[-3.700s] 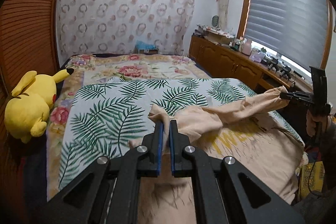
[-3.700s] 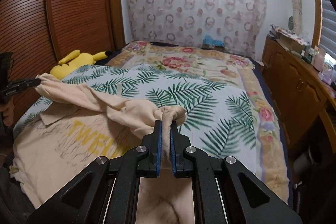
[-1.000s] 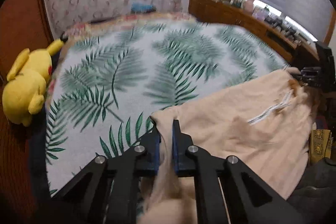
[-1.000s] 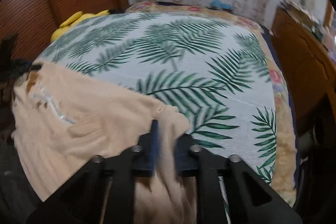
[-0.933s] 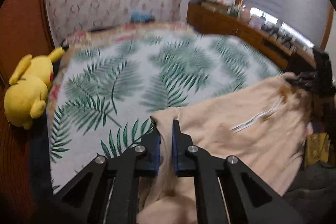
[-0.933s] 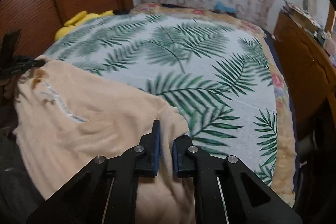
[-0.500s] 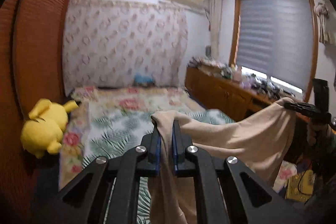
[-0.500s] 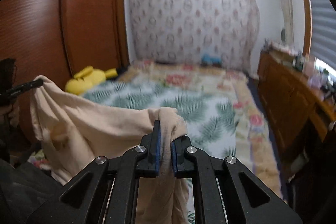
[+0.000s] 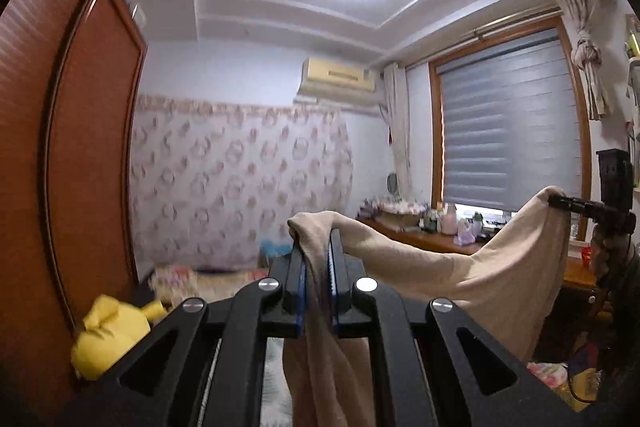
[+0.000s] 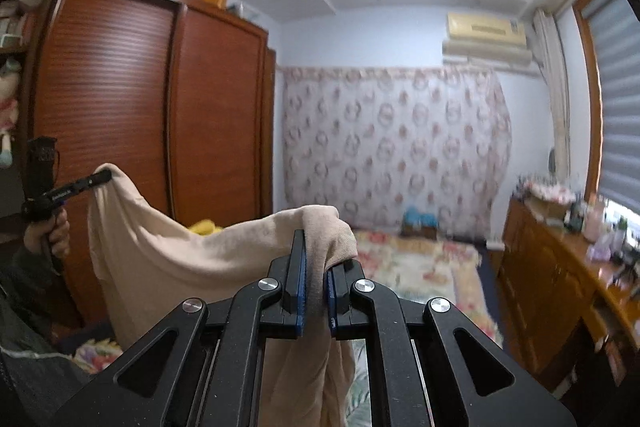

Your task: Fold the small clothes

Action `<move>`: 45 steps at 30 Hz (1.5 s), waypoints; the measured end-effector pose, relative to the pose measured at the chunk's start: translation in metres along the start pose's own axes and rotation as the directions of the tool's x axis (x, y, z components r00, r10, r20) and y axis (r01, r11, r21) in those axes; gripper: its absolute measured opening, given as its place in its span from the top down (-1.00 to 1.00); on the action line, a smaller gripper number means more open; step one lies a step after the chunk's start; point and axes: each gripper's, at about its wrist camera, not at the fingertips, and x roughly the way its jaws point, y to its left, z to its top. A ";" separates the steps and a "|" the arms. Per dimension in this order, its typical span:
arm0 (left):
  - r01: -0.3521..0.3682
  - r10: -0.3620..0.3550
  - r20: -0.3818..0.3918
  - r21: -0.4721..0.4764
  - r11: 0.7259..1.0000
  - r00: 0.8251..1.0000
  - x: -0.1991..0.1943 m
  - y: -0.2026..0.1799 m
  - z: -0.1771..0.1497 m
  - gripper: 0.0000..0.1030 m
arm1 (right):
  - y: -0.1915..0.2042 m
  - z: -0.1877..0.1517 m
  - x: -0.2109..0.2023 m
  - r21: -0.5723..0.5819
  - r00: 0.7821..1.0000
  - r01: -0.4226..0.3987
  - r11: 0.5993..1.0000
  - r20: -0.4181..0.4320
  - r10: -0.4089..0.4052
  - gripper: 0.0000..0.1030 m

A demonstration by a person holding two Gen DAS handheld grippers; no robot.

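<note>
Bedroom, cameras tilted up. Left gripper clamped one corner of beige garment; right gripper clamped the other. Garment hung slack between them, lifted clear above floral bed. Wardrobe beyond.

Soft matt tan cloth shirt. Left gripper & right gripper: matt black plastic, shiny metal bolts. Wardrobe: shiny ribbed wood.
</note>
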 end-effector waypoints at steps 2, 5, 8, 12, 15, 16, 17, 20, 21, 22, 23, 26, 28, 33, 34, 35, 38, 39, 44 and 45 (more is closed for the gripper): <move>-0.008 0.008 0.030 0.020 1.000 1.000 -0.001 0.002 0.018 0.88 | 0.001 0.021 -0.009 -0.019 0.999 0.004 1.000 0.033 -0.004 0.90; -0.033 0.029 0.064 0.054 0.998 0.998 -0.001 0.004 0.040 0.88 | 0.003 0.054 -0.017 -0.063 0.995 0.066 0.996 0.079 -0.061 0.90; -0.052 0.044 0.096 0.078 0.996 0.994 -0.001 0.010 0.060 0.88 | 0.007 0.076 -0.013 -0.117 0.985 0.158 0.980 0.085 -0.149 0.90; -0.081 0.070 0.110 0.100 0.992 0.991 0.009 0.016 0.076 0.88 | 0.009 0.100 -0.002 -0.179 0.977 0.210 0.961 0.083 -0.198 0.90; -0.102 0.091 0.090 0.121 0.987 0.992 0.025 0.018 0.081 0.88 | 0.006 0.107 0.006 -0.200 0.972 0.233 0.952 0.079 -0.221 0.90; -0.105 0.096 0.078 0.127 0.986 0.992 0.030 0.016 0.079 0.88 | 0.002 0.106 0.009 -0.204 0.971 0.237 0.950 0.075 -0.226 0.90; -0.105 0.098 0.055 0.127 0.986 0.994 0.040 0.019 0.075 0.88 | -0.003 0.103 0.016 -0.200 0.972 0.235 0.951 0.064 -0.226 0.90; -0.112 0.114 -0.014 0.128 0.985 0.993 0.076 0.031 0.056 0.88 | -0.020 0.086 0.040 -0.179 0.976 0.218 0.959 0.011 -0.220 0.90; -0.120 0.126 -0.042 0.129 0.984 0.991 0.092 0.038 0.044 0.88 | -0.024 0.080 0.050 -0.177 0.976 0.213 0.961 -0.002 -0.216 0.90; -0.118 0.127 -0.068 0.130 0.985 0.990 0.108 0.045 0.030 0.88 | -0.031 0.070 0.065 -0.173 0.977 0.206 0.963 -0.022 -0.212 0.90; -0.116 0.128 -0.088 0.132 0.985 0.988 0.120 0.049 0.019 0.88 | -0.037 0.059 0.083 -0.169 0.977 0.200 0.965 -0.046 -0.210 0.90; -0.115 0.137 -0.178 0.128 0.985 0.974 0.176 0.072 -0.028 0.88 | -0.060 0.021 0.135 -0.154 0.976 0.174 0.973 -0.104 -0.191 0.90; -0.108 0.132 -0.236 0.112 0.988 0.963 0.214 0.085 -0.063 0.88 | -0.075 -0.010 0.171 -0.145 0.972 0.166 0.975 -0.144 -0.186 0.90; -0.104 0.133 -0.356 0.101 0.990 0.925 0.296 0.100 -0.142 0.88 | -0.123 -0.093 0.266 -0.083 0.942 0.156 0.984 -0.288 -0.174 0.90; -0.103 0.133 -0.378 0.099 0.990 0.916 0.308 0.099 -0.151 0.88 | -0.131 -0.107 0.283 -0.080 0.932 0.158 0.984 -0.316 -0.175 0.90; -0.102 0.133 -0.409 0.096 0.990 0.903 0.326 0.103 -0.165 0.88 | -0.141 -0.124 0.307 -0.079 0.918 0.163 0.983 -0.353 -0.181 0.90; -0.102 0.140 -0.458 0.107 0.989 0.878 0.357 0.100 -0.190 0.88 | -0.163 -0.155 0.356 -0.059 0.892 0.164 0.985 -0.418 -0.174 0.90; -0.104 0.143 -0.477 0.107 0.989 0.867 0.369 0.100 -0.199 0.88 | -0.169 -0.162 0.366 -0.057 0.887 0.165 0.985 -0.428 -0.173 0.90; -0.105 0.138 -0.549 0.091 0.990 0.824 0.408 0.106 -0.230 0.88 | -0.195 -0.197 0.419 -0.027 0.857 0.164 0.986 -0.491 -0.156 0.90; -0.105 0.138 -0.559 0.091 0.990 0.818 0.415 0.109 -0.231 0.87 | -0.199 -0.204 0.429 -0.026 0.848 0.165 0.986 -0.507 -0.155 0.90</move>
